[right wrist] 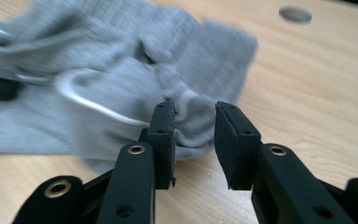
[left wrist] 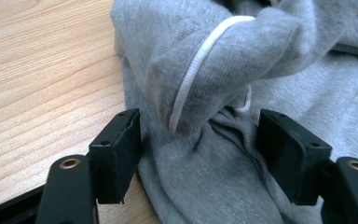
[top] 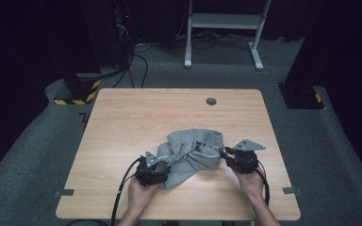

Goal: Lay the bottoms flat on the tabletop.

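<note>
A crumpled grey garment point(top: 192, 147) with a white drawstring point(left wrist: 193, 70) lies at the middle of the wooden table point(top: 132, 117). My left gripper point(top: 164, 165) is at the garment's near left end. In the left gripper view its jaws stand wide around a fold of the grey cloth point(left wrist: 205, 177), and the left gripper point(left wrist: 200, 135) has one pad at the cloth's edge without squeezing it. My right gripper point(top: 224, 153) is at the garment's right side. Its jaws stand a little apart, and the right gripper point(right wrist: 195, 116) has nothing between them, with the garment point(right wrist: 121, 60) and the drawstring point(right wrist: 88, 102) just beyond.
A round cable hole point(top: 211, 101) sits near the table's far edge, also seen as the hole point(right wrist: 294, 14) ahead of the right gripper. Bare wood surrounds the garment. Behind the table are a white desk frame point(top: 221, 28) and a yellow-black striped base point(top: 78, 96).
</note>
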Available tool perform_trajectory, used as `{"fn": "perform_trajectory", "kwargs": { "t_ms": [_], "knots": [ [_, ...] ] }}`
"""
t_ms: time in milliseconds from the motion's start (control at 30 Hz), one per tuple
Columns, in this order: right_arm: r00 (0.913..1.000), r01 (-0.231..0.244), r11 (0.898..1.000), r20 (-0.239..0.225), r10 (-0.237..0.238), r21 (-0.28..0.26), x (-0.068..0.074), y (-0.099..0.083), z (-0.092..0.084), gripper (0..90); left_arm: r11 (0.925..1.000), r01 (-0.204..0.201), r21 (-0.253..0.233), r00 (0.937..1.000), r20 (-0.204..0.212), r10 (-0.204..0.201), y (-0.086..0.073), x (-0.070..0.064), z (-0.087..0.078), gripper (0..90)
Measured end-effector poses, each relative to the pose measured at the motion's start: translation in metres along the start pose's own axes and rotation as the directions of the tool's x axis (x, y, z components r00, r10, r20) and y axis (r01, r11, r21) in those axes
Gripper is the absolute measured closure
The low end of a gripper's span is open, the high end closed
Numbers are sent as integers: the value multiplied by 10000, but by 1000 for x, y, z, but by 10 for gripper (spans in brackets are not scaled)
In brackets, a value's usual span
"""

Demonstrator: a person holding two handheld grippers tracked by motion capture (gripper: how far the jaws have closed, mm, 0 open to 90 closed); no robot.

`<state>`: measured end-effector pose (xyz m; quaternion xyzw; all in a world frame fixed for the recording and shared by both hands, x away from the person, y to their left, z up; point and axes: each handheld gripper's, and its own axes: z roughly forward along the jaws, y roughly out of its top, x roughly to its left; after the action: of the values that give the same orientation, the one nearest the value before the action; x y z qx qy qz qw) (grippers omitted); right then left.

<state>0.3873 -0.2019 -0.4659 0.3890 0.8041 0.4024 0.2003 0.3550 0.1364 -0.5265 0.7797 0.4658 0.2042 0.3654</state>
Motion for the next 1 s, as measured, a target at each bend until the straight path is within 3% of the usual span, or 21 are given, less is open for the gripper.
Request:
{"fn": "perform_trajectory", "kwargs": {
  "t_ms": [33, 133, 233, 467, 600, 633, 833, 967, 1000],
  "knots": [
    [9998, 173, 9993, -52, -174, -344, 7, 2, -11, 670, 10000, 10, -2, 10000, -10, -10, 0, 0, 0, 315],
    [9992, 379, 9974, -74, -384, -607, 14, 5, -16, 660, 10000, -19, -2, 10000, -24, 19, 0, 0, 0, 314],
    [9945, 894, 9900, -446, -948, -1095, 34, 14, -21, 627, 10000, -44, 12, 10000, 35, 44, 0, 0, 0, 314],
    [9841, 1370, 9833, -967, -1489, -1198, 56, 25, -14, 620, 10000, -48, -32, 9999, 131, 48, 1, -1, -5, 324],
    [9808, 1480, 9868, -1181, -1549, -651, 64, 27, 2, 629, 9993, -142, -335, 9998, 126, 146, 5, -2, -18, 325],
    [9819, 1430, 9890, -1204, -1465, -371, 63, 23, 14, 658, 9985, -210, -505, 9997, 79, 214, 8, -1, -25, 325],
    [9869, 947, 9944, -1356, -876, 469, 51, 3, 41, 737, 9911, -457, -1253, 9989, 63, 468, 20, -5, -47, 334],
    [9859, 910, 9940, -1461, -814, 603, 49, -5, 45, 766, 9884, -1118, -1030, 9936, 58, 1130, 32, -15, -46, 334],
    [9859, 886, 9941, -1481, -784, 634, 49, -6, 46, 775, 9884, -1118, -1030, 9936, 58, 1130, 32, -15, -46, 334]
  ]
}}
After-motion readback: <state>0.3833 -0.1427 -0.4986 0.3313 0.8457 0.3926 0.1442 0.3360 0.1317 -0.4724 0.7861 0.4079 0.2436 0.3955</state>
